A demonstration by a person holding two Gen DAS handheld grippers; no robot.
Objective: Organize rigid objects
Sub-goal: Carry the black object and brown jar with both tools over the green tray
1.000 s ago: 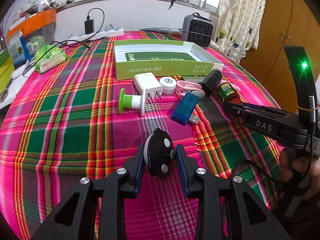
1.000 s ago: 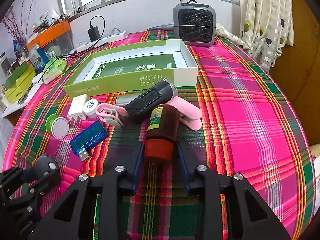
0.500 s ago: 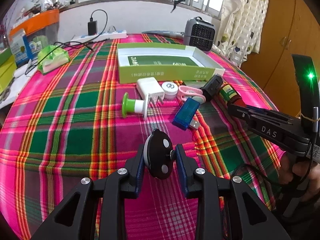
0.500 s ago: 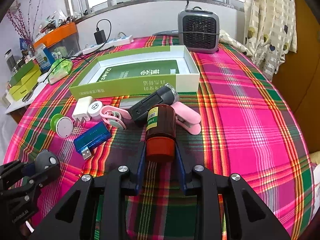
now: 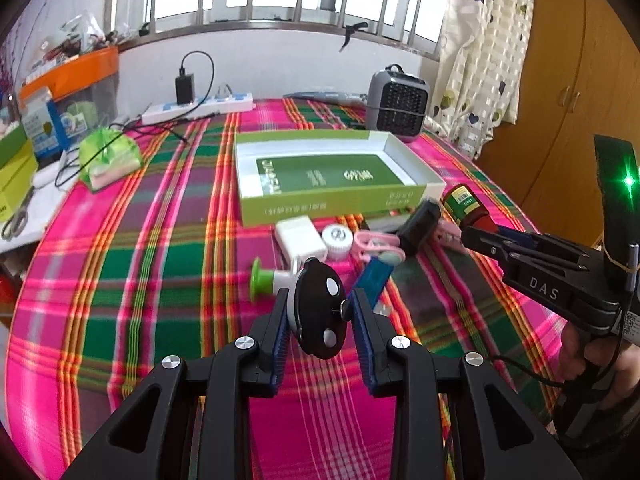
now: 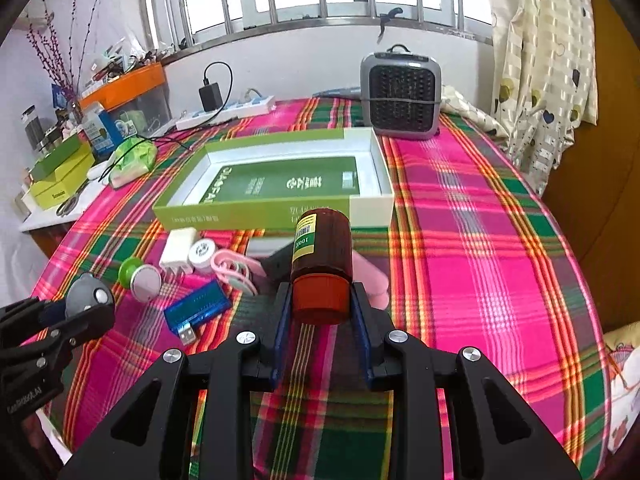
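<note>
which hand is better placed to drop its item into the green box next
Right, probably. The right gripper grips the brown bottle right at the green box's near wall. The left gripper, gripping the black round gadget, sits farther back behind the clutter.

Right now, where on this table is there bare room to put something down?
Free: the cloth right of the box, the near cloth left of the left gripper, and inside the box. Crowded: the strip in front of the box around the charger.
</note>
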